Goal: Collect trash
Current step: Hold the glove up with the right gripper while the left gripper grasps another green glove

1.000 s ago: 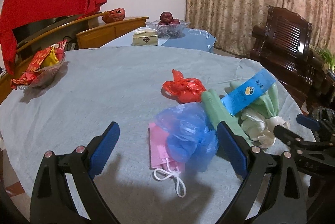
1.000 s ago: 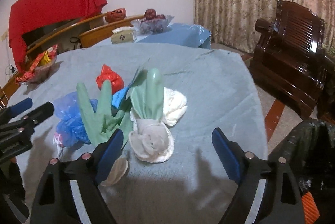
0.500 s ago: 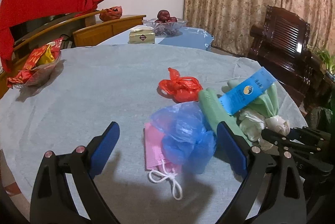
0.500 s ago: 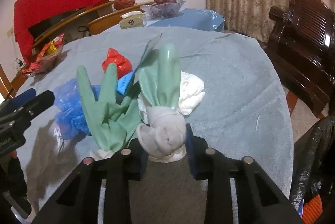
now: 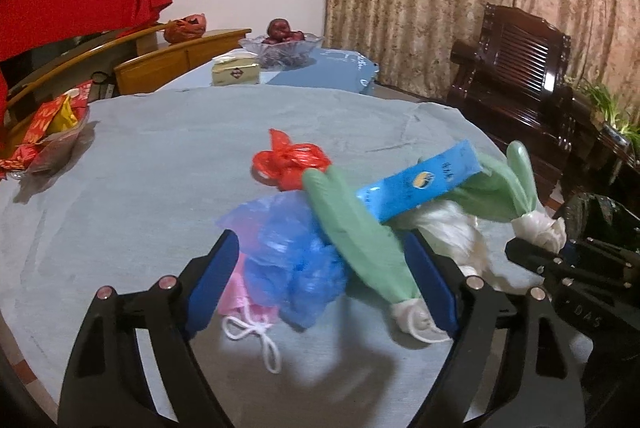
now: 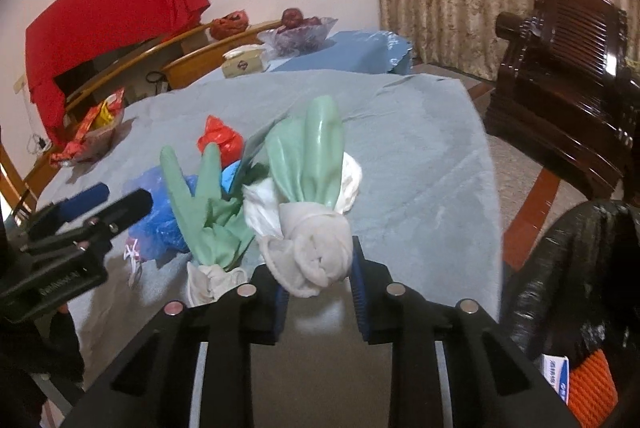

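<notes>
Trash on the grey tablecloth (image 5: pixel 168 163): two green gloves, one blue plastic bag (image 5: pixel 296 252), one red bag (image 5: pixel 292 163), one pink mask (image 5: pixel 240 288), one blue packet (image 5: pixel 420 183).

The right gripper (image 6: pixel 318 286) is clamped on the rolled white cuff of the right glove (image 6: pixel 308 163) (near the table's front edge). The left gripper (image 5: pixel 324 280) is wide, jaws closing around the blue plastic bag and the left glove (image 5: pixel 352 228).

The far half of the cloth lies clear. One black bin bag (image 6: pixel 568 268) stands beyond the right edge.

dim, warm indoor light from above; soft shadows fall under the crumpled blue plastic bag (image 5: pixel 292 260) on the grey-clothed round table (image 5: pixel 168 163). motion blur smears the nearer things; fisheye edges bend and darken.
</notes>
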Demonstrator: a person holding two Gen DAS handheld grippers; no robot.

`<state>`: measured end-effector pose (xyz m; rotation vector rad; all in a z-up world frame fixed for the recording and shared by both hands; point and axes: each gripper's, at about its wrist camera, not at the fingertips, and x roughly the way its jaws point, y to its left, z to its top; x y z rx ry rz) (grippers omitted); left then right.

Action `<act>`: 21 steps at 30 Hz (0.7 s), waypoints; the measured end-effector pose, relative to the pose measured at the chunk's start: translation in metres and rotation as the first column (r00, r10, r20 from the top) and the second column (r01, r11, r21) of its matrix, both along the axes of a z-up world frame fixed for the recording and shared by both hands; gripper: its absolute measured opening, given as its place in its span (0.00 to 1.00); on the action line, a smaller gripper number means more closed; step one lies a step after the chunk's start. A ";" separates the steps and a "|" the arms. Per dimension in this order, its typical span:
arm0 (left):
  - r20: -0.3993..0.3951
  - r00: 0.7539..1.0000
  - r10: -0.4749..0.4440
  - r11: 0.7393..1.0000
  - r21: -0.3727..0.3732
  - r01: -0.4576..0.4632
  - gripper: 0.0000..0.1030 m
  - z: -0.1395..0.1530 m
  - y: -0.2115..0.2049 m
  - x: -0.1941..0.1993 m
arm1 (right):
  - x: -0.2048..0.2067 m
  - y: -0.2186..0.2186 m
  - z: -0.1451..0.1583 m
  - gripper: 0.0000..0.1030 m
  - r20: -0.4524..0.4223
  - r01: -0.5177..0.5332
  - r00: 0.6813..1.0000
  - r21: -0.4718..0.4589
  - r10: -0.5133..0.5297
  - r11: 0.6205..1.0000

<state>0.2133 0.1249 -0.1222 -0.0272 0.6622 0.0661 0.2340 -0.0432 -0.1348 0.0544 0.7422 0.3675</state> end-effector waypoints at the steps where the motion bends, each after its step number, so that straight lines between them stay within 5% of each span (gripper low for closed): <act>1: -0.003 1.000 -0.004 1.000 -0.002 0.004 0.78 -0.001 -0.002 0.001 | -0.001 -0.005 0.002 0.26 0.003 0.012 1.000 0.005 -0.012 1.000; 13: -0.037 0.999 -0.033 0.999 -0.008 0.033 0.62 -0.016 -0.024 0.022 | -0.001 -0.022 0.005 0.26 0.007 0.056 0.998 0.013 -0.056 0.998; 21: -0.045 0.999 -0.023 1.000 0.014 0.024 0.24 -0.020 -0.028 0.033 | 0.000 -0.023 0.005 0.26 0.006 0.054 0.999 0.012 -0.054 0.998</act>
